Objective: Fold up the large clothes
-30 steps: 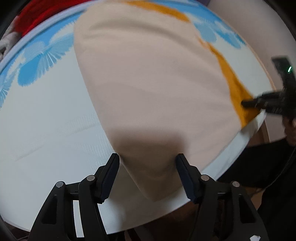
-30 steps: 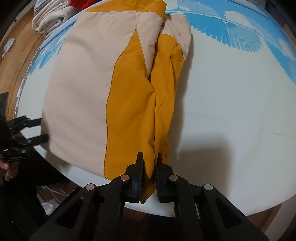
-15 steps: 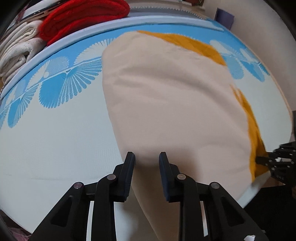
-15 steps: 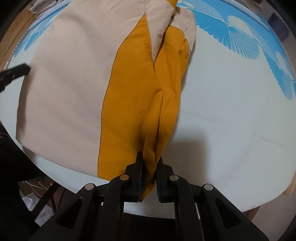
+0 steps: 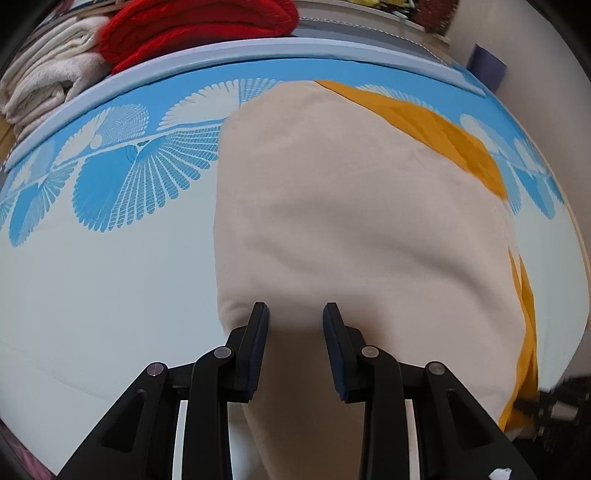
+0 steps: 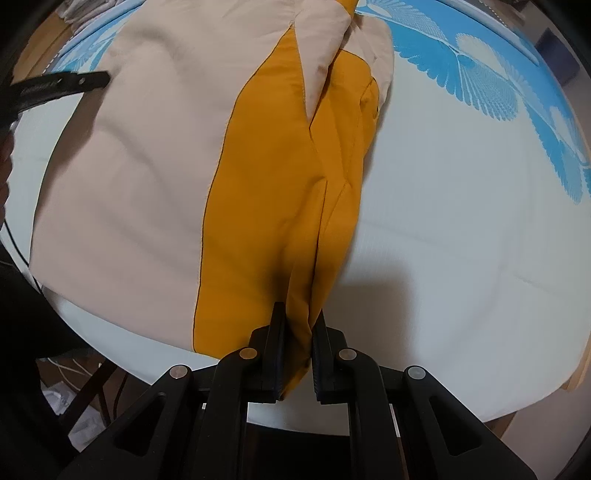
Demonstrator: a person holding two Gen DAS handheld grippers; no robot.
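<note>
Garment (image 6: 147,177): spread on table (image 6: 461,240) ahead of your jaws. Right gripper (image 6: 298,332) clamped on orange hem; left gripper (image 5: 295,325) apart, straddling beige edge. Risk: one-sided lift skews your fold.

I work over a white table (image 5: 92,302) with a blue fan pattern along its far edge. Past that edge, at the far left corner, I see cream towels (image 5: 48,88) beside a red blanket (image 5: 192,26). A pale wall (image 5: 535,55) stands right. Below the near edge, cables (image 6: 70,369) lie on the floor.
</note>
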